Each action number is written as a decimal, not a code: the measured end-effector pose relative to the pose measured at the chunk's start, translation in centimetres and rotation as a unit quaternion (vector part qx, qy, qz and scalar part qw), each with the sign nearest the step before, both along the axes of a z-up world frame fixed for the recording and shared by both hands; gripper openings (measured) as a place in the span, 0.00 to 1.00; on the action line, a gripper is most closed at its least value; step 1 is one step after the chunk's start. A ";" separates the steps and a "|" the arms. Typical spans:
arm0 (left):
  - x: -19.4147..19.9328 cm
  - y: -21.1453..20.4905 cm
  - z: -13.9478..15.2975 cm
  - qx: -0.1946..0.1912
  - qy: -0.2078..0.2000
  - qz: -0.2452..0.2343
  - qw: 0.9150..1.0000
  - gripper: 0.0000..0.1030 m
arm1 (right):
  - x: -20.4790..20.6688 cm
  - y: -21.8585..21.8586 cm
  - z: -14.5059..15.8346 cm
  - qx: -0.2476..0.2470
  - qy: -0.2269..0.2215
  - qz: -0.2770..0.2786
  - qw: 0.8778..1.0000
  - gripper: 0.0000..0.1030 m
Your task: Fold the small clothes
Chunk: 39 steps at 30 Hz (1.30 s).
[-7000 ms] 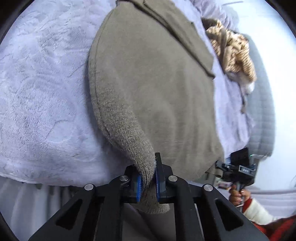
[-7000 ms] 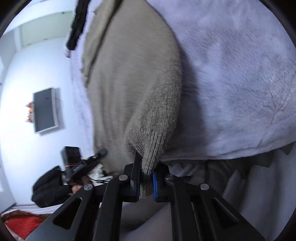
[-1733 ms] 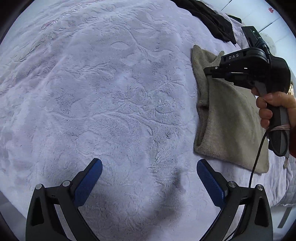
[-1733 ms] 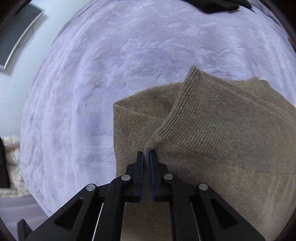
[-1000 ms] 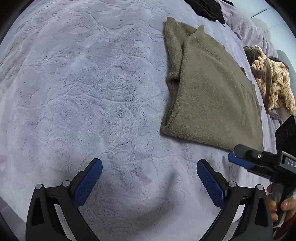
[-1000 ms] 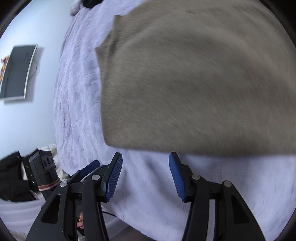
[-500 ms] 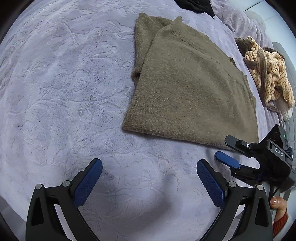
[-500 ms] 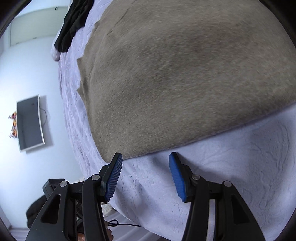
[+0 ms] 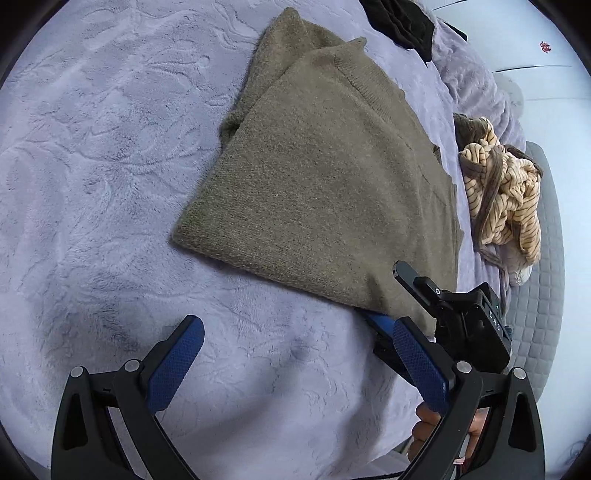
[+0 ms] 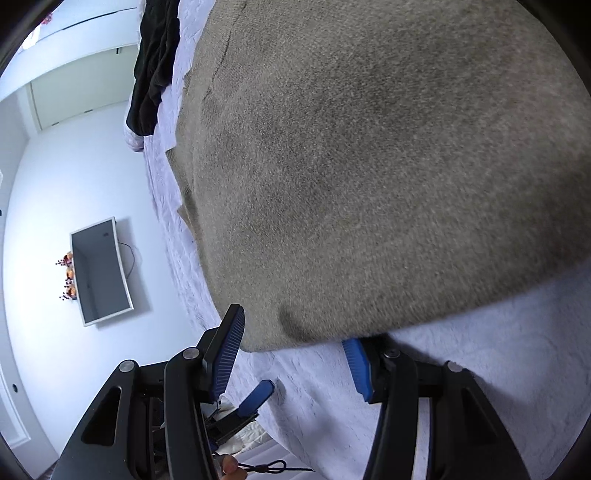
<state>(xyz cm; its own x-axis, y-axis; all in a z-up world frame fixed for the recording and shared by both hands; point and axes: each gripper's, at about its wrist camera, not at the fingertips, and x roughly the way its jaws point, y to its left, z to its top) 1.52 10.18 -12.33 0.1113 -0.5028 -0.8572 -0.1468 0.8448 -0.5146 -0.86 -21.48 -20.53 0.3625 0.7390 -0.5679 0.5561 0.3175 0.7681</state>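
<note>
We're straddling the folded olive sweater near blanket edge, right gripper fingers spread; left gripper spread, empty.

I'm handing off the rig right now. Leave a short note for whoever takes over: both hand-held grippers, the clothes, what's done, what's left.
Left hand-held gripper: open, empty, over the lavender blanket.
Right hand-held gripper: open; its lower finger is slipped under the near edge of the olive sweater, not pinching.
Done: sweater lies partly folded, flat on the blanket.
Left: probably one more fold; the striped garment and black garment lie unfolded.
</note>
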 end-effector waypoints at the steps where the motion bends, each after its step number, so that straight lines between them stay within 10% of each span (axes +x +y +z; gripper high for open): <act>1: 0.0 -0.3 -0.1 -0.006 0.000 0.000 1.000 0.99 | 0.0 0.0 0.0 0.002 -0.001 -0.005 1.000 0.53; 4: 0.2 -1.1 -0.5 -0.036 0.005 0.006 0.999 0.99 | 0.3 -0.4 0.7 0.003 -0.018 -0.014 1.000 0.13; 14: 4.0 -1.3 -2.0 -0.076 -0.014 0.098 0.992 0.99 | 1.4 -0.4 3.1 0.002 -0.061 0.014 0.998 0.11; 22: 6.9 -2.4 0.1 0.046 -0.093 0.080 0.991 0.98 | 1.2 0.0 2.5 -0.005 -0.050 0.035 0.998 0.11; 27: 7.5 -2.3 -0.9 0.089 -0.088 0.063 0.990 0.31 | 1.1 0.0 2.7 -0.012 -0.044 0.050 0.998 0.11; 30: 7.4 -2.3 -0.6 0.109 -0.107 0.045 0.987 0.17 | 1.0 -0.2 3.4 -0.028 -0.039 0.073 0.996 0.13; 33: 6.6 -4.2 1.0 0.179 -0.163 -0.021 0.970 0.15 | 1.0 -0.8 4.8 -0.055 -0.036 0.100 0.993 0.14; 39: 3.9 -9.3 3.3 0.267 -0.275 -0.171 0.908 0.15 | 4.2 -1.6 9.8 -0.142 -0.062 0.174 0.973 0.15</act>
